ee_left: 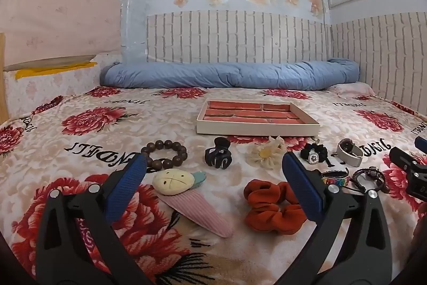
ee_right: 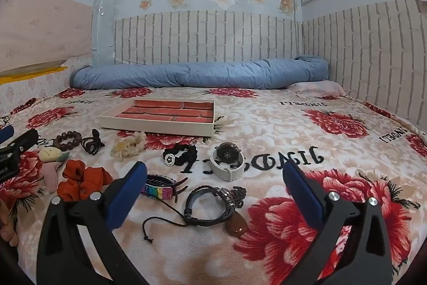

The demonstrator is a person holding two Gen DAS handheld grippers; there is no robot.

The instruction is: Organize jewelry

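From my left wrist camera, my left gripper (ee_left: 213, 172) stands spread wide and empty above the floral blanket (ee_left: 88, 151), so nothing is in my grasp yet. The landmark is the shallow tray (ee_left: 256, 128) with its brick-red lining, empty as far as I can see; every piece lies on the near side of it. Nearest the tray are the black claw clip (ee_left: 217, 155) and the cream flower clip (ee_left: 265, 154), with the wooden bead bracelet (ee_left: 168, 154) off to their left. Closer to me lie the plush snap clip (ee_left: 186, 194) and the rust scrunchie (ee_left: 272, 207). My worry here is the plush pile: I judge a pad could drag on the fabric and push a flat clip along instead of lifting it, and the bracelet could roll off the pads. At the right edge my right gripper (ee_left: 411, 172) shows only in part. From my right wrist camera, my right gripper (ee_right: 213, 178) is likewise parted wide and holds nothing. Near side of the tray (ee_right: 157, 126) again: a black scrunchie (ee_right: 184, 152), a white-strapped watch (ee_right: 226, 159), a rainbow glitter clip (ee_right: 160, 190), and a dark corded bracelet (ee_right: 208, 207) touching an amber pendant (ee_right: 236, 227). Those cords look tangled; lifting one may, I reckon, haul the pendant along and drop it short of the tray.
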